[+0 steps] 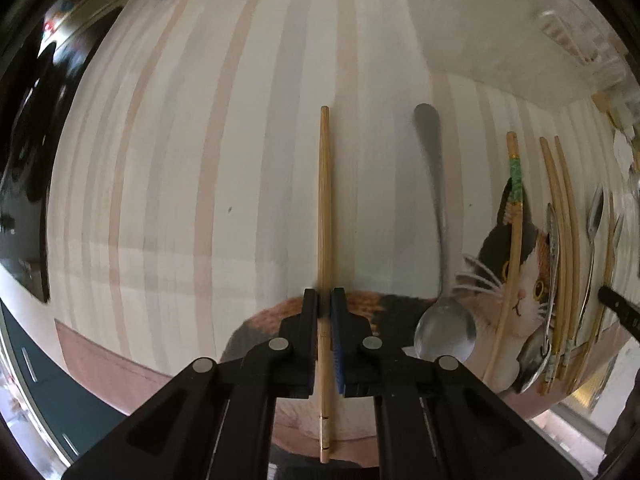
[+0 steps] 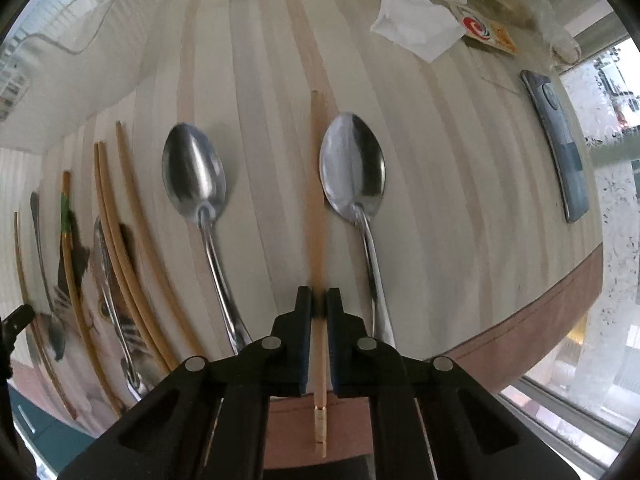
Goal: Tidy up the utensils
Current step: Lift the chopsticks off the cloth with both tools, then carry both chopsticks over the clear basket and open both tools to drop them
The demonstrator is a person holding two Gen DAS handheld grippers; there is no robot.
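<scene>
A wooden chopstick (image 1: 325,240) is lying on the striped tablecloth (image 1: 180,160), and the left gripper (image 1: 324,300) is pinching it: the two pads are pressing on its sides with no gap showing. Its long axis is running straight ahead along the line of the fingers. The thicker end, with a pale band, is pointing back under the gripper, past the table's edge, and the other end is pointing far forward from the fingertips.

To the right of the left fingers a metal spoon (image 1: 440,280) is lying almost parallel to the chopstick, with its bowl near the fingers and its handle pointing away. Further right, more chopsticks (image 1: 560,240) and spoons are lying side by side over a cat picture (image 1: 524,280) on the cloth. One of these chopsticks is having a green band (image 1: 515,178).

The right gripper (image 2: 319,300) is pinching a second wooden chopstick (image 2: 318,220) in the same manner, the pads closing tight on it. This one also is running straight forward from the fingers, the banded end pointing back beyond the table's edge and the far end looking blurred.

Just right of these fingers a large spoon (image 2: 360,184) is lying with its bowl forward and its handle passing beside the right finger. Left of the fingers another large spoon (image 2: 200,184) is lying the same way. Far ahead to the right, a crumpled white tissue (image 2: 416,28) and a dark phone (image 2: 558,144) are resting on the cloth.
</scene>
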